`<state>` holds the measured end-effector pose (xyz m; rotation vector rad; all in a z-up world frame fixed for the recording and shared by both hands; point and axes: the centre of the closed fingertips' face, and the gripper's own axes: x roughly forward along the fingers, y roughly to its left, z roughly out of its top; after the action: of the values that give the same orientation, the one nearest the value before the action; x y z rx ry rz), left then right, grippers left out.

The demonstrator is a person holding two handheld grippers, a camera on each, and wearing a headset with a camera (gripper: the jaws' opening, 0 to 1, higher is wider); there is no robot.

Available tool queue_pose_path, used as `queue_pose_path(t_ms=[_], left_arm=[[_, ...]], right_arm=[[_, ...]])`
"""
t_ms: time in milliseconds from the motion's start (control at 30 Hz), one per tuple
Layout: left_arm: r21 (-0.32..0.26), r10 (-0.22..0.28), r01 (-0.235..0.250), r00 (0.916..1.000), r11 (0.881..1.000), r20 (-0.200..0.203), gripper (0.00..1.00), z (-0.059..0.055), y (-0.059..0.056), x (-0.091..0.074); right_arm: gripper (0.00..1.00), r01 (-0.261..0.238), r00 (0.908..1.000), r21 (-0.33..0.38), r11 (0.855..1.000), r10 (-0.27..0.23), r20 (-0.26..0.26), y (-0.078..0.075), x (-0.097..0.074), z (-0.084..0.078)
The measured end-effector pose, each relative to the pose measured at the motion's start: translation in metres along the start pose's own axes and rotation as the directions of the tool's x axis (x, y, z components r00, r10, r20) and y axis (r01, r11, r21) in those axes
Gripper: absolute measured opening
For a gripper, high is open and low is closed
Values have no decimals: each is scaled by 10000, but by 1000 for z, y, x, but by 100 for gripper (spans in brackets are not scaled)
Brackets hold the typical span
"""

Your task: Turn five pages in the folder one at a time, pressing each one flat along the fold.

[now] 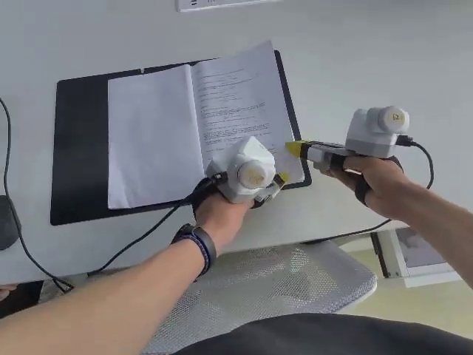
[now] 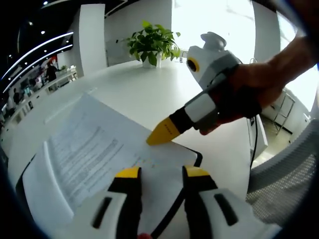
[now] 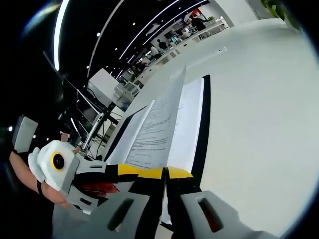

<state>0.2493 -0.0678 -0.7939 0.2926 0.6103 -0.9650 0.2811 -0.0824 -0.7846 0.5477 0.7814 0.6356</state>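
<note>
**Open folder with one printed page pinched at its outer edge**

Head view: a black folder [image 1: 74,148] lies open on a white table [image 1: 369,59], its spine running away from the person. On its left half rests a blank sheet [image 1: 151,140]. On its right half is a printed page [image 1: 244,96], whose far corner reaches past the folder's top edge.

The right gripper [image 1: 295,148], held in the right hand [image 1: 377,177], comes in from the right. Its yellow tips are pressed together on the page's lower outer edge. The left gripper [image 1: 275,185], held in the left hand [image 1: 222,211], which has a dark wristband [image 1: 196,240], sits over the page's near right corner, just beside the right gripper's tips.

Left gripper view: the left gripper [image 2: 162,174] has its jaws spread, with a clear gap between the yellow tips, above the printed page [image 2: 89,144]. The right gripper [image 2: 162,133] meets the page edge as a single closed yellow wedge. A potted plant [image 2: 152,42] stands at the table's far side.

Right gripper view: the right gripper [image 3: 158,174] shows only a narrow slit between its jaws. The printed page [image 3: 159,119] rises from that slit, standing up off the folder [image 3: 202,134] beneath.
</note>
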Motion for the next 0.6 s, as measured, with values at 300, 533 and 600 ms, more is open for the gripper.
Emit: queue_pose_path(t_ms=[300,533,600], left_arm=[[-312,85,-66,9981,9995,608,41,15,10,-26],[-171,167,-151,9947,9997,1019,52,25,25,-51],[-175,217,-199,9935,9996,1118,54,27,31,-61]], right_arm=[[0,-4,9995,171,9999,-1,323,10,-6,5],[0,12,9990,60,10000,-15,440,17,-8,10],[0,29,9990,3,10000,-29,452,18,-9,11]])
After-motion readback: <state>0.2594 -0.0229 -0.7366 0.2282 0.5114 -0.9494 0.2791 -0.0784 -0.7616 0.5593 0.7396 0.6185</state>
